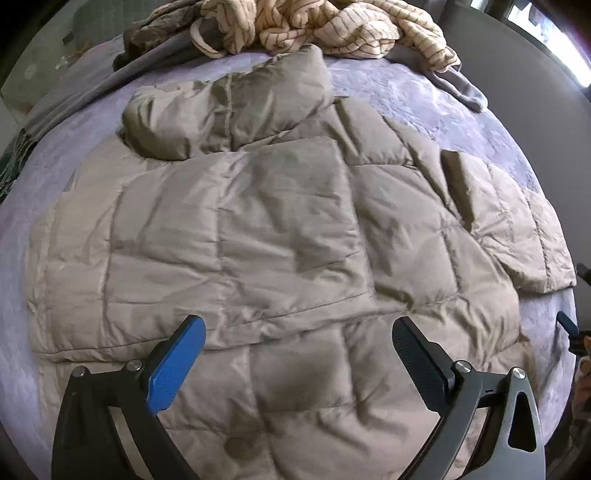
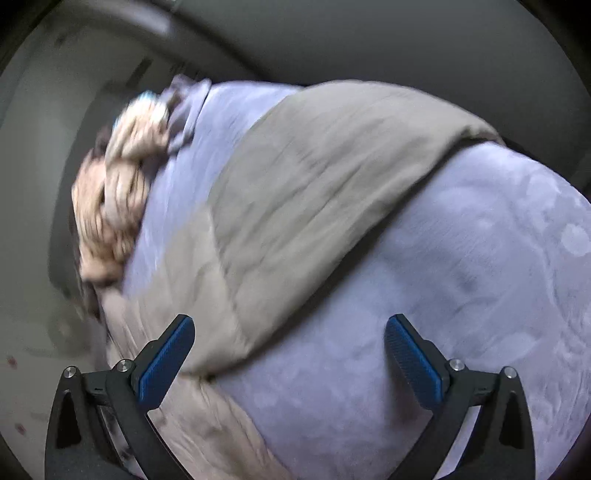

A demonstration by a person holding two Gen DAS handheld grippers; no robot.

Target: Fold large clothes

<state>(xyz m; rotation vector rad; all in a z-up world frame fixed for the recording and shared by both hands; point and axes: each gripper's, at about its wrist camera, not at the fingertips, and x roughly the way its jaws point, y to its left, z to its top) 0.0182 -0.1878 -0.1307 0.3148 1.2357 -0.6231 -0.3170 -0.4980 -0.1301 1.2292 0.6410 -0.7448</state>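
A beige quilted puffer jacket (image 1: 280, 236) lies spread on the lavender bed cover (image 1: 424, 96), hood at the far end, one sleeve folded across its front. My left gripper (image 1: 299, 332) hovers over the jacket's near hem, jaws wide open and empty. In the blurred right wrist view the jacket (image 2: 317, 177) runs diagonally across the bed cover (image 2: 461, 280). My right gripper (image 2: 290, 332) is open and empty above the jacket's edge and the bare cover. The right gripper's tip shows at the right edge of the left wrist view (image 1: 569, 328).
A cream striped garment (image 1: 325, 26) and a grey garment (image 1: 461, 85) are piled at the far end of the bed; the pile also shows in the right wrist view (image 2: 118, 192). Floor lies left of the bed (image 2: 33, 258). A window is at the far right (image 1: 554, 33).
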